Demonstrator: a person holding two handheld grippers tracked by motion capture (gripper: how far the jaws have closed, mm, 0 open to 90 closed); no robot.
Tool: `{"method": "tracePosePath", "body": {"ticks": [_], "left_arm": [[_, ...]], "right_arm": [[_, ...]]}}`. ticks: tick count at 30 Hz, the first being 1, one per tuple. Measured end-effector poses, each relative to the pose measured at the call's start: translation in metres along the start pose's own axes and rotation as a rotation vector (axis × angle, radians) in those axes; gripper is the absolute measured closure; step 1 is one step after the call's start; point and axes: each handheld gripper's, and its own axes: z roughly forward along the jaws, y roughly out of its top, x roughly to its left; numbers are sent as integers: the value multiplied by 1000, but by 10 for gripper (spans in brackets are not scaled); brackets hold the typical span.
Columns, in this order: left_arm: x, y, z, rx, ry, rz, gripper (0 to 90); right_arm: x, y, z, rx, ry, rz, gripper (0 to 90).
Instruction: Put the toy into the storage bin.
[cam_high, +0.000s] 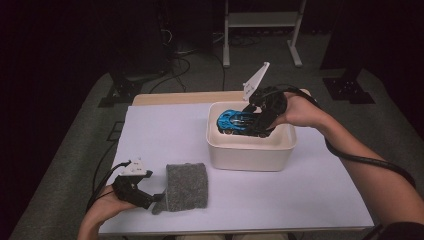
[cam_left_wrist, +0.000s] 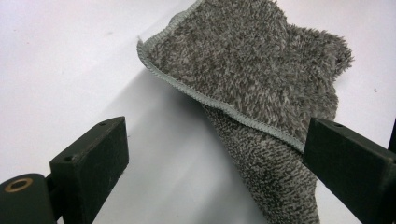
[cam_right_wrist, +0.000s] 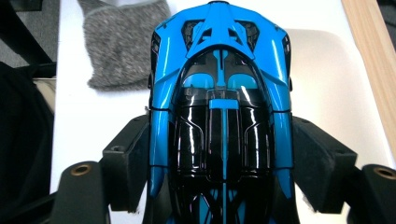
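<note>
One blue toy car (cam_right_wrist: 219, 116) clamped in the right tool (cam_right_wrist: 219, 182); one grey cloth (cam_left_wrist: 252, 93) between the open left tool (cam_left_wrist: 215, 154).

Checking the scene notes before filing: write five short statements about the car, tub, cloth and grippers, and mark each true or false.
1. The right gripper clamps the blue toy car. True.
2. The car is red. False: blue and black.
3. The car is over the white tub. True.
4. The grey cloth lies inside the tub. False: it lies on the table.
5. The left gripper is shut. False: its jaws stand apart beside the cloth.
</note>
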Motion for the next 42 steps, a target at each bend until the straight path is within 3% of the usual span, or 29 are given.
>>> {"method": "tracePosePath", "body": {"ticks": [6,14,23,42], "left_arm": [[1,-1,0,4,3,0,63],[-1,-2,-2,1,5,-2,63],[-1,2,-1,4,8,4,64],[-2,1,-1,2,5,-1,63]], "right_arm": [[-18,-12,6,10,-11,40,271],[-28,-18,17,26,-3,58,271],[-31,-25,36,22,23,71,271],[-32,-29,78,92,88,65,271]]}}
